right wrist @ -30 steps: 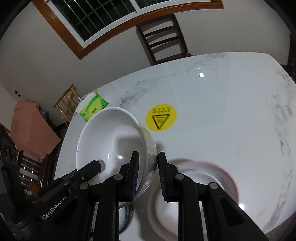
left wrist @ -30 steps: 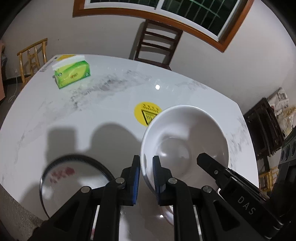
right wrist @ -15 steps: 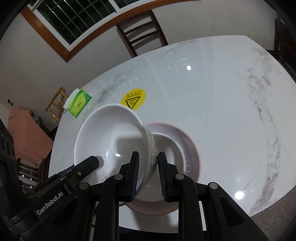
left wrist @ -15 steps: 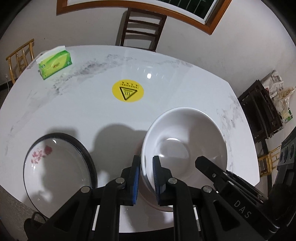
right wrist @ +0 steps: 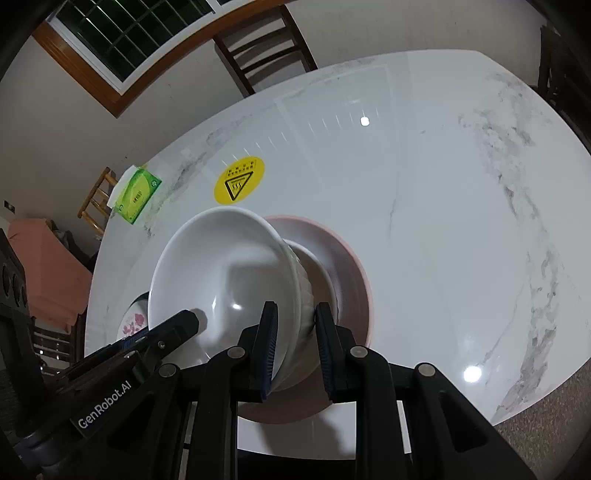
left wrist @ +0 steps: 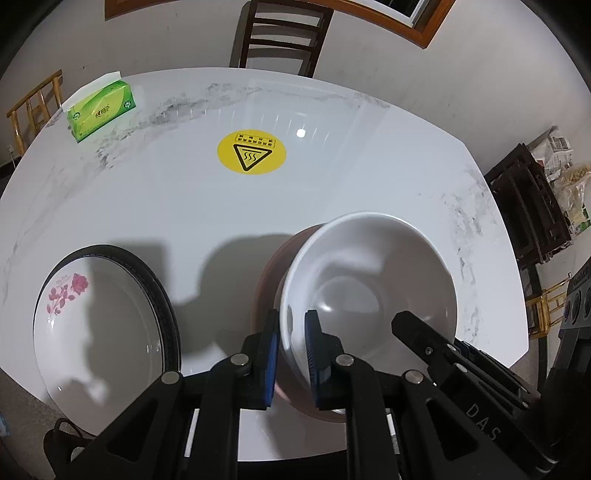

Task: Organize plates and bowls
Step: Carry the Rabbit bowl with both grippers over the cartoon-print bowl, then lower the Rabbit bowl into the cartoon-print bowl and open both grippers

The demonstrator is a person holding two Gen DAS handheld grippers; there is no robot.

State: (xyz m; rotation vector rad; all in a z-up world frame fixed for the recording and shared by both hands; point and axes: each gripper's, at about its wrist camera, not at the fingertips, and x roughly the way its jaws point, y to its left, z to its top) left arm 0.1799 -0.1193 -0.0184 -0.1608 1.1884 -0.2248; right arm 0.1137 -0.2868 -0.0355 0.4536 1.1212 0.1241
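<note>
Both grippers hold one large white bowl point(left wrist: 369, 280) by its rim. My left gripper point(left wrist: 291, 354) is shut on its left wall, and my right gripper point(right wrist: 295, 343) is shut on its right wall. The white bowl point(right wrist: 229, 273) hangs tilted just above a pink bowl point(right wrist: 351, 273) on the table; only a brown-pink edge of that pink bowl point(left wrist: 269, 280) shows in the left wrist view. Whether the two bowls touch is hidden. A rose-patterned plate with a black rim point(left wrist: 96, 325) lies at the table's near left.
On the white marble table point(left wrist: 369, 177) there is a yellow round warning sticker point(left wrist: 251, 151) in the middle and a green tissue box point(left wrist: 99, 110) at the far left. A dark wooden chair point(left wrist: 280, 33) stands behind the table. The near table edge is close.
Both grippers have carried the white bowl toward the near side of the table and down. The pink bowl has come into view beneath it, and the rose plate now shows fully.
</note>
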